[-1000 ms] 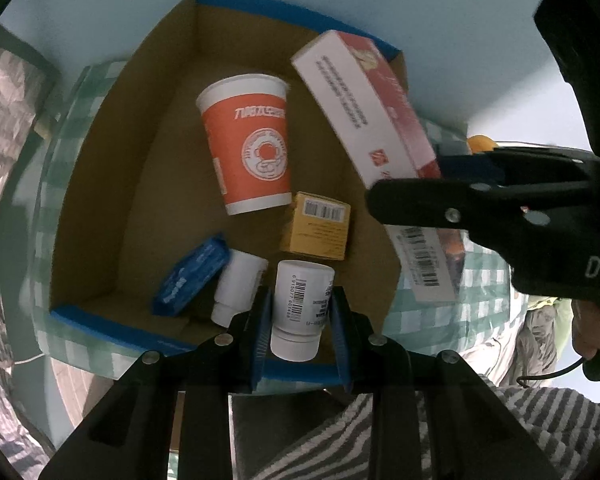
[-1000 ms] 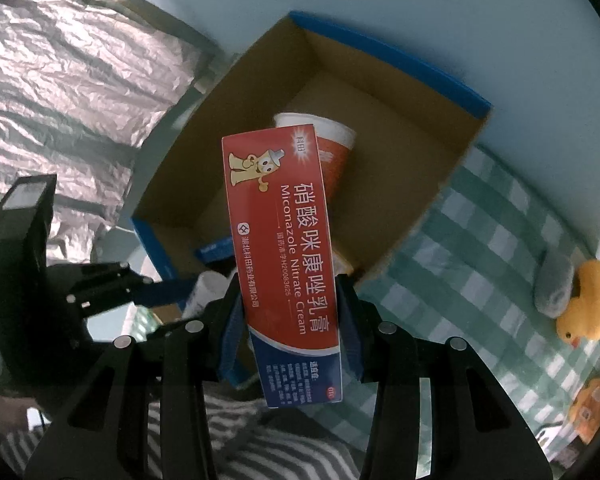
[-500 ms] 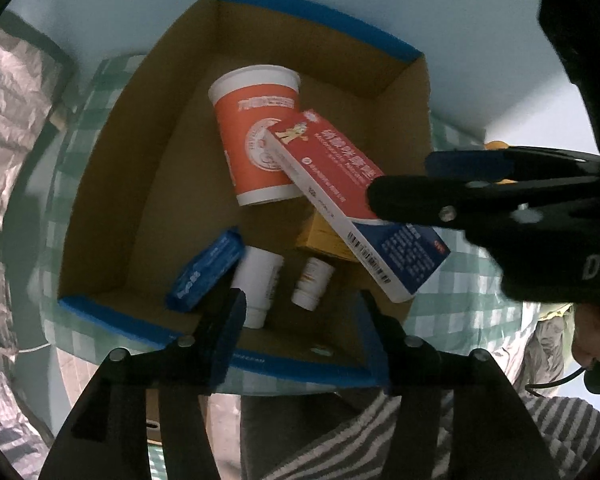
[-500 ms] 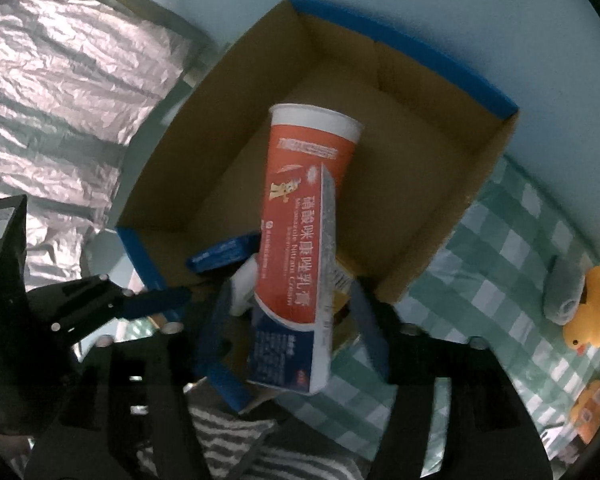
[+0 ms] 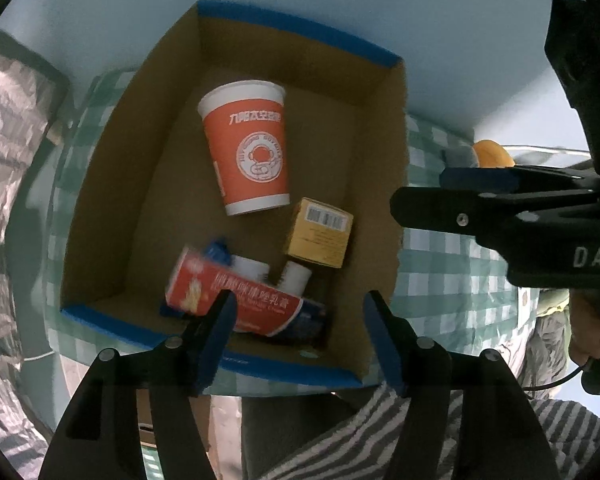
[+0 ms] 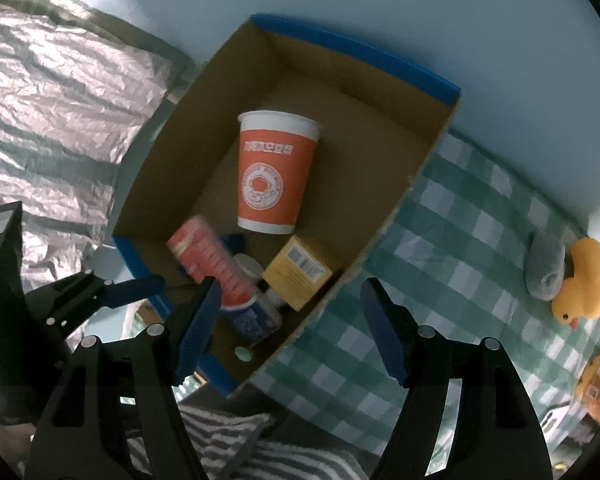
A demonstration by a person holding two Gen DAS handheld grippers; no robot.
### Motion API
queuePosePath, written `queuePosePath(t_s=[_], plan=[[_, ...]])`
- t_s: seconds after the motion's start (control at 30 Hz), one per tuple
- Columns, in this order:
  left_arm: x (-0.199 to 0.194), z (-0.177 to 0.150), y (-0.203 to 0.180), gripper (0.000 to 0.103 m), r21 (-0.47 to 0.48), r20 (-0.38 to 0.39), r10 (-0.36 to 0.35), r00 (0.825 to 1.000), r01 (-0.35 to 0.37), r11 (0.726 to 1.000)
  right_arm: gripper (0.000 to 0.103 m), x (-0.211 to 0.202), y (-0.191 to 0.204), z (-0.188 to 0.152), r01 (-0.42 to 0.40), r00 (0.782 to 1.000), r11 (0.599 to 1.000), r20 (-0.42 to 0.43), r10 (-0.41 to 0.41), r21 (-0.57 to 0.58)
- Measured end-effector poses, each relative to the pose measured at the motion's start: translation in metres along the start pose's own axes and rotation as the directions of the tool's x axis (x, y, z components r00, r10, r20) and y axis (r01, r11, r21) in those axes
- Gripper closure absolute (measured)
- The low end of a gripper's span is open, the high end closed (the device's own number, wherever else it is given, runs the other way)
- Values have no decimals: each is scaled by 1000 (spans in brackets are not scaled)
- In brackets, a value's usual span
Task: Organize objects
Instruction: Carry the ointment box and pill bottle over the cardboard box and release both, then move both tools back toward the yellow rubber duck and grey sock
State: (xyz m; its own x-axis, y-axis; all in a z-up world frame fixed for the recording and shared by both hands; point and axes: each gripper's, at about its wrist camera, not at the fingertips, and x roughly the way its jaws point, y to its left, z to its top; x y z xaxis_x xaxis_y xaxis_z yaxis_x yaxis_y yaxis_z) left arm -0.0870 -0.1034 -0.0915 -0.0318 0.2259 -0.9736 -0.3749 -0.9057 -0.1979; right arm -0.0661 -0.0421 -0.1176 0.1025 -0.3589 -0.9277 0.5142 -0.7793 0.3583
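A cardboard box with blue edges holds an orange paper cup lying on its side, a yellow carton, white bottles and a blue packet, mostly hidden. The red cream box lies on top of them near the box's front wall. My left gripper is open and empty above the front edge. My right gripper is open and empty above the box's near corner; it also shows in the left wrist view.
A green checked cloth covers the table. A yellow duck, a grey toy and an orange toy lie to the right. Crinkled foil lies to the left. A pale blue wall stands behind.
My left gripper opened and dropped the white bottle into the box. My right gripper opened and the red cream box fell onto the items at the front of the box.
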Motion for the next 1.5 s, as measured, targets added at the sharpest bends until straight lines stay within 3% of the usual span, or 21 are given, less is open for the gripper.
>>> queuePosePath(t_s=[0.4,0.7,1.0,1.5], plan=[[11,13,-22,33,56,-18,-4,1000,5,998,29,-9,-24,-12,16,1000,999,7,-17,52],[21,27,-67,33,146,-34,-27,999,32,989,29,-21,-65,-29,54,998,988,17,-57,144],[34,43,-119,33,237,-47,-30,998,40,971,29,-34,-128,-55,84,995,955,21,-93,286],[71,75,-179,26,299,-65,8,998,12,954,28,-52,-224,-87,124,988,878,20,-150,463]])
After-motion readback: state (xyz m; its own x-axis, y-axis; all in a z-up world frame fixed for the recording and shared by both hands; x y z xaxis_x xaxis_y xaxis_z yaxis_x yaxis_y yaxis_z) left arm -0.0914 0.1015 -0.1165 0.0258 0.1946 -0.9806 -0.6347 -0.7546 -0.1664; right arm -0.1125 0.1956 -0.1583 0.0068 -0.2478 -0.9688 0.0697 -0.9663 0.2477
